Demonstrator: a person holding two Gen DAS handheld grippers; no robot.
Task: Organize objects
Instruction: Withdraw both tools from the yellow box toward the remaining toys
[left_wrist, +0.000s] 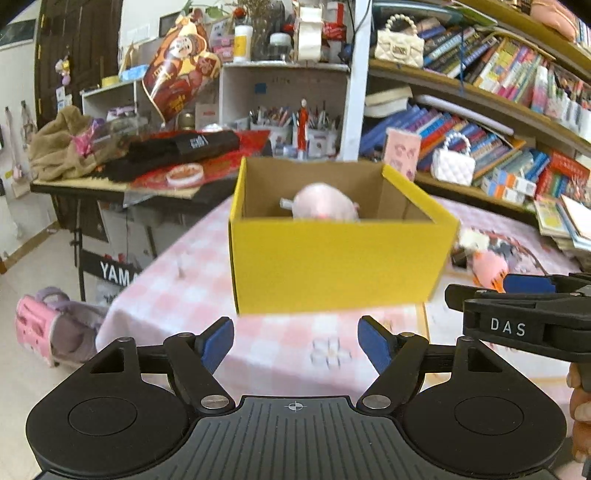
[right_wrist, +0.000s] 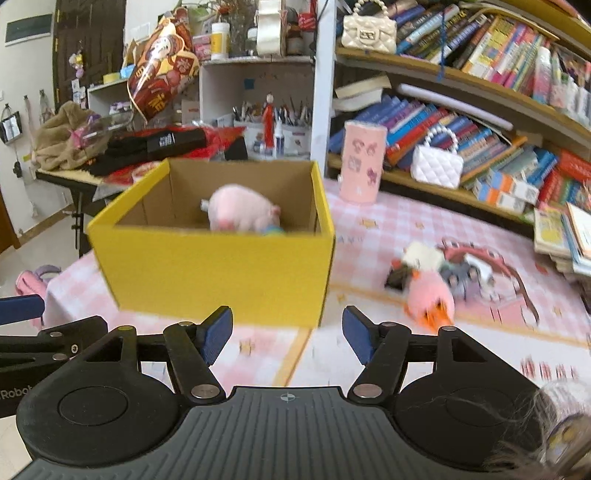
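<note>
Yellow cardboard dominates the scene: an open yellow box (left_wrist: 332, 258) stands on the pink checked cloth (left_wrist: 177, 295) that covers the work surface, its near wall facing both grippers and its brown inside walls bare. To the box's left the cloth drops off at an edge, with floor, a pink bag (left_wrist: 37, 325) and a black stand printed with the letters "YAMA" (left_wrist: 118, 273) below; behind it sits a cluttered desk, and to the right run bookshelves (left_wrist: 498, 122) crammed with books and two quilted handbags. A strip of open cloth lies between the grippers and the box. A pink plush toy (right_wrist: 240, 214) lies inside the box, towards the back, well apart from either gripper. The left gripper (left_wrist: 295, 343) faces the box's near wall with its blue pads spread and nothing between them. The right gripper (right_wrist: 286, 338) points at the box's right front corner, jaws likewise apart and empty; seen from the left camera, its side carries the letters "DAS". Right of the box, on the cloth, lies a loose heap of small things (right_wrist: 461, 266), among them a second pink plush with orange feet (right_wrist: 430, 295), just ahead and to the right of the right gripper. A pink carton with purple stickers (right_wrist: 362, 162) stands upright behind the box's right side.
</note>
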